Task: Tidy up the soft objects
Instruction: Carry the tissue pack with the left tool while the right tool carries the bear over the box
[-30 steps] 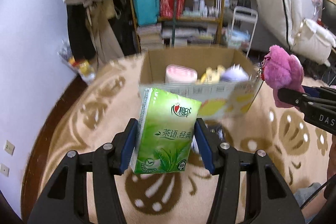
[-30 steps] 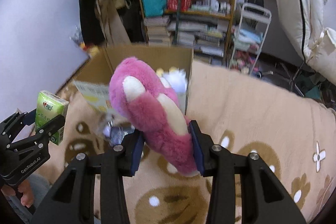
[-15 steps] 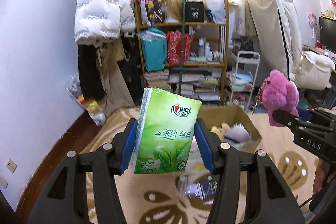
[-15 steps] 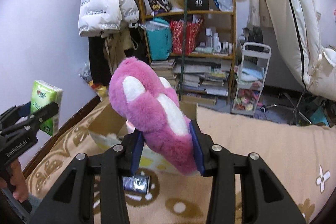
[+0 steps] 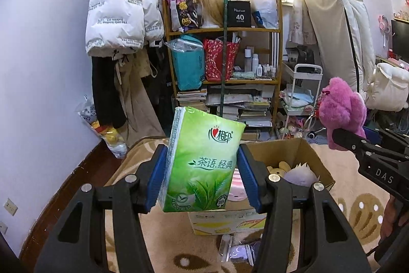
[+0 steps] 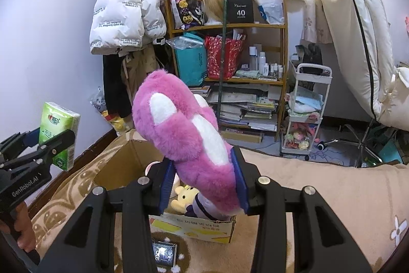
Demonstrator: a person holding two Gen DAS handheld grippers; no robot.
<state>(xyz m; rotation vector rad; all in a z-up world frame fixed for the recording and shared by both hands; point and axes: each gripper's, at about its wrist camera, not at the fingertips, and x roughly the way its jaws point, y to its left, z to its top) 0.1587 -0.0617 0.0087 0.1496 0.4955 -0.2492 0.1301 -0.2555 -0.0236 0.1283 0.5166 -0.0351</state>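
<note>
My left gripper (image 5: 202,178) is shut on a green tissue pack (image 5: 202,163), held upright in the air; the same tissue pack (image 6: 57,132) shows at the left of the right wrist view. My right gripper (image 6: 203,186) is shut on a pink plush toy (image 6: 184,134) with white patches; that plush toy (image 5: 342,111) appears at the right of the left wrist view. Below both stands an open cardboard box (image 5: 288,147) on the carpet, holding a yellow plush (image 6: 185,198), a pale purple plush (image 5: 301,173) and a pink item (image 5: 236,188).
A small plastic packet (image 6: 165,253) lies on the patterned carpet (image 6: 319,196) in front of the box. Behind stand a cluttered wooden shelf (image 5: 225,63), hung coats (image 5: 120,17), a white trolley (image 6: 305,114) and an upright mattress (image 6: 352,30). A hand (image 6: 24,229) grips the left handle.
Both grippers have risen and tilted upward with their loads. The box has dropped lower in both views and more of the shelf, the coats and the window shows.
</note>
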